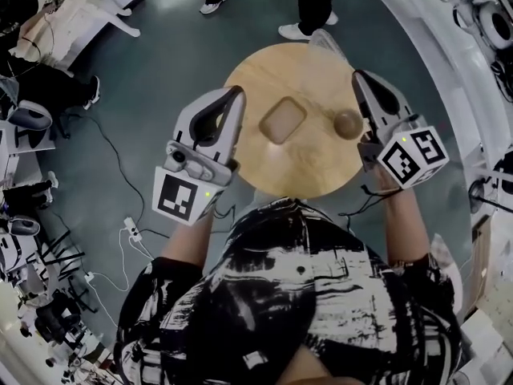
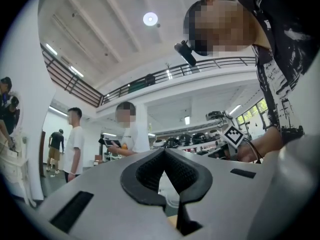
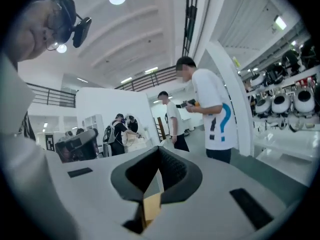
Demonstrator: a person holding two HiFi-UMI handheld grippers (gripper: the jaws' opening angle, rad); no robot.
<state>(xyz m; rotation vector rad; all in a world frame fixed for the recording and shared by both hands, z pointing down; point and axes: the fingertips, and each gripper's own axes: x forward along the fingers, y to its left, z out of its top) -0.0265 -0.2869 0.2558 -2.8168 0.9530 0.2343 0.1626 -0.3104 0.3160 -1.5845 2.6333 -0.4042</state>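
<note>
- Two tools were in view, one in each of the person's hands. There was one round wooden surface [image 1: 264, 175], one square wooden dish [image 1: 283, 120] and one small round brown thing [image 1: 347, 123].
- The left tool [image 1: 237, 93] had its two jaws pressed together at the tips. Only a looped gap showed behind them, and nothing sat in it.
- The right tool [image 1: 358, 77] was likewise closed tip to tip and carried nothing.
- The square dish lay on the surface to the right of the left tool's tips, apart from them and roughly midway between both tools.
- The round brown thing sat just to the left of the right tool's jaws, nearer to it than the dish was. I could not tell whether they touched.
- The left tool was held over the surface's left rim, pointing away from the person, with its marker cube [image 1: 183, 197] at the near end.
- The right tool was held over the right rim, pointing the same way, with its marker cube [image 1: 413, 155] nearest the person.
- Beyond both tools' tips, two pairs of feet [image 1: 295, 30] stood past the far rim.
</note>
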